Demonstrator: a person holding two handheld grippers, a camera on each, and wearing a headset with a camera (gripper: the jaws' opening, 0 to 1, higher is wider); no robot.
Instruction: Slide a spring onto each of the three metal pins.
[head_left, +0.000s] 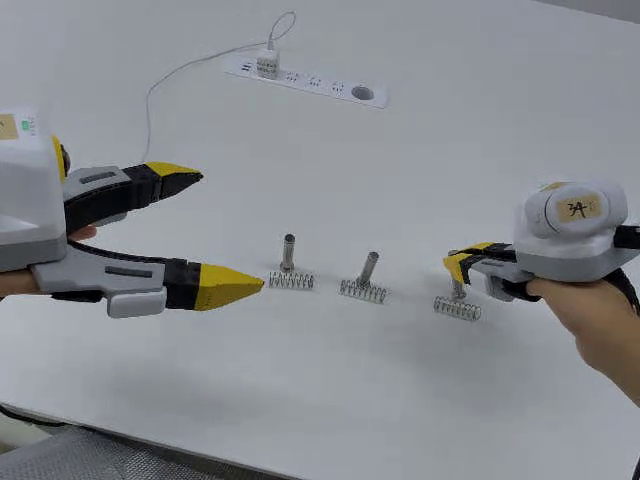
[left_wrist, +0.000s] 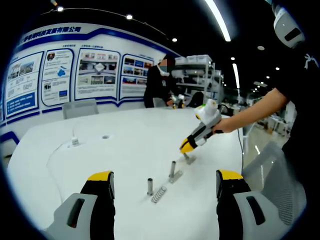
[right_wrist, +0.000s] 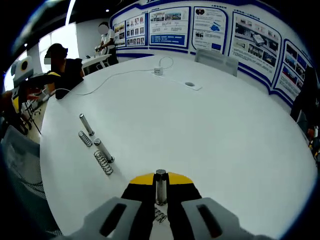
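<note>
Three short metal pins stand in a row on the white table: the left pin, the middle pin and the right pin. A spring lies flat in front of each: the left spring, the middle spring and the right spring. My right gripper is shut on the right pin, whose top shows between its yellow tips. My left gripper is open, holds nothing, and hovers left of the left pin. In the left gripper view the pins sit ahead between its fingers.
A white power strip with a plugged adapter and a cable lies at the back of the table. The table's front edge runs just below the grippers. Other people stand behind the far side of the table.
</note>
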